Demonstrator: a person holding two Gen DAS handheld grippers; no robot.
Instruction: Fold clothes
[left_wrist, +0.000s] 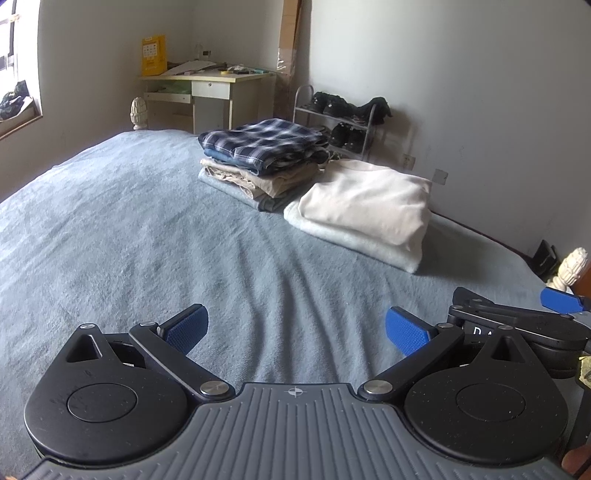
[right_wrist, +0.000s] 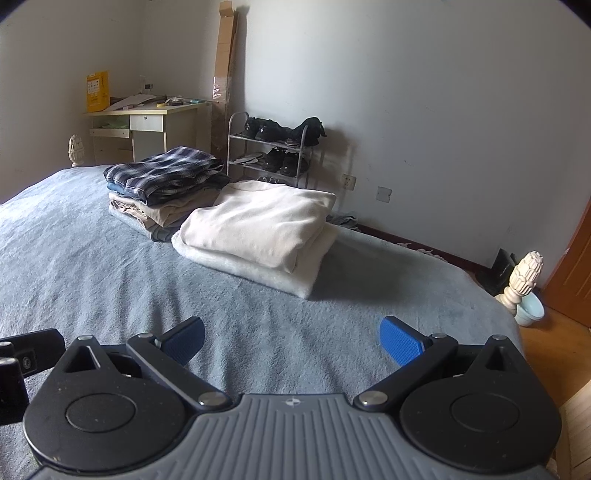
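Observation:
Two piles of folded clothes lie at the far side of the blue-grey bedspread (left_wrist: 129, 236) (right_wrist: 92, 273). A plaid shirt (left_wrist: 262, 142) (right_wrist: 162, 171) tops the left pile over beige garments. A cream sweater (left_wrist: 365, 203) (right_wrist: 258, 221) lies folded on a pale towel to its right. My left gripper (left_wrist: 295, 330) hovers open over bare bedspread, well short of the piles. My right gripper (right_wrist: 291, 339) is open too, nothing between its blue pads, and its body (left_wrist: 517, 325) shows beside the left one.
A shoe rack (right_wrist: 269, 147) stands against the white wall behind the bed. A desk (left_wrist: 210, 92) with a yellow box sits in the far corner. Carved bedposts (right_wrist: 524, 277) mark the bed's corners; wood floor and a pale bowl (right_wrist: 530, 314) lie to the right.

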